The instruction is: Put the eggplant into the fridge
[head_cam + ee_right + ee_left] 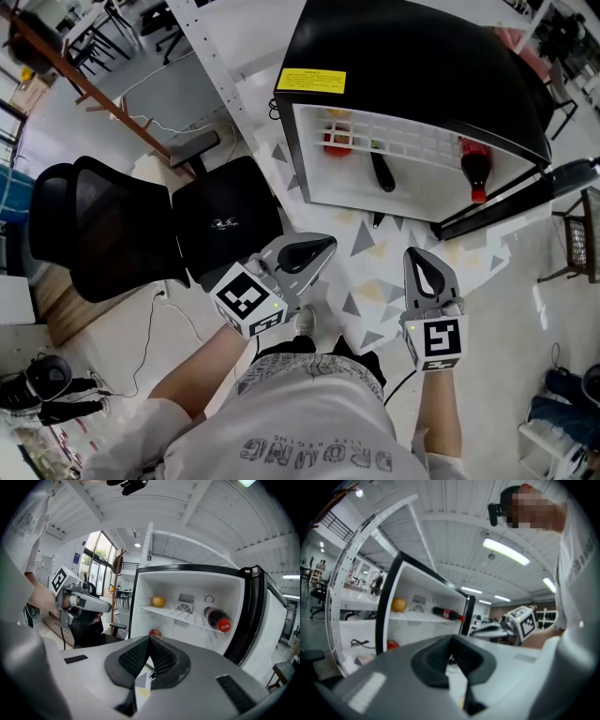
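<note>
Right gripper view shows the right gripper (pixel 150 640) with its ribbed pads pressed together and nothing between them. The left gripper (pixel 450 641) likewise has its jaws closed and empty. Both hang in front of the fridge (pixel 412 66), the left one nearer its hinge-free side, neither touching it.

The eggplant (pixel 382 172) is already inside the fridge: a long, dark, glossy shape lying near the middle, seen through the white wire shelf (pixel 412 141). I cannot tell what it rests on. A cola bottle (pixel 475 169) lies on the shelf towards the open door (pixel 506 202), a red fruit (pixel 337 141) sits at the far side and a yellow fruit (pixel 158 602) lies on the shelf.

The fridge stands on a pale floor (pixel 375 281) patterned with grey and yellow triangles. A black office chair (pixel 122 225) stands beside the fridge, and a white beamed ceiling with strip lights spans the room
</note>
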Available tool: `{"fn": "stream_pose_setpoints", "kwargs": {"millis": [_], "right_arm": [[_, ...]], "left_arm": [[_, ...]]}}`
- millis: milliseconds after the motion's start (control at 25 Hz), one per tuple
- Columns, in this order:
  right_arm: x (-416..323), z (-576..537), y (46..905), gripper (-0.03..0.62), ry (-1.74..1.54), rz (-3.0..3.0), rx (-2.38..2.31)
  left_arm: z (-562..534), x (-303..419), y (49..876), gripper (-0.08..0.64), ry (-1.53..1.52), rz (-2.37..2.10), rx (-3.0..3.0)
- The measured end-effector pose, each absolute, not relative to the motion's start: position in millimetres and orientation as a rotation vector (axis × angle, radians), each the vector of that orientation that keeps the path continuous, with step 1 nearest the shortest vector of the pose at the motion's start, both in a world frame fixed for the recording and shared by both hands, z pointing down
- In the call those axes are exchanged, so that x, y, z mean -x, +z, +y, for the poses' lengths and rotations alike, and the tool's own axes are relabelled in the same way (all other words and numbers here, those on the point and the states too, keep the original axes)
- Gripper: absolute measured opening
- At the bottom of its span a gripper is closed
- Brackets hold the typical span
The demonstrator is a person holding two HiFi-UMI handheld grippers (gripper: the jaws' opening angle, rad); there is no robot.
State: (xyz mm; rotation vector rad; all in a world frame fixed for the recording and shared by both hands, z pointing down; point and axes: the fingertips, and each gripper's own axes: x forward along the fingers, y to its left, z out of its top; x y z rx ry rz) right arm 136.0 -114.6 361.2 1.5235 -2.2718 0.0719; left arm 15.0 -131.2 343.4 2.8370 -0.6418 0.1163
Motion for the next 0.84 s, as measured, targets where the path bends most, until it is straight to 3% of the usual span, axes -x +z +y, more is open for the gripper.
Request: {"fn": "stream_pose_setpoints", "kwargs": {"millis": [840], "right_arm": [[-139.3,-119.5,370.4,0.002,0.071,-2.269,-1.471]], "left_arm": [[-132.0,-20.6,347.3,0.006,0.109,-0.674,-2.812]]}}
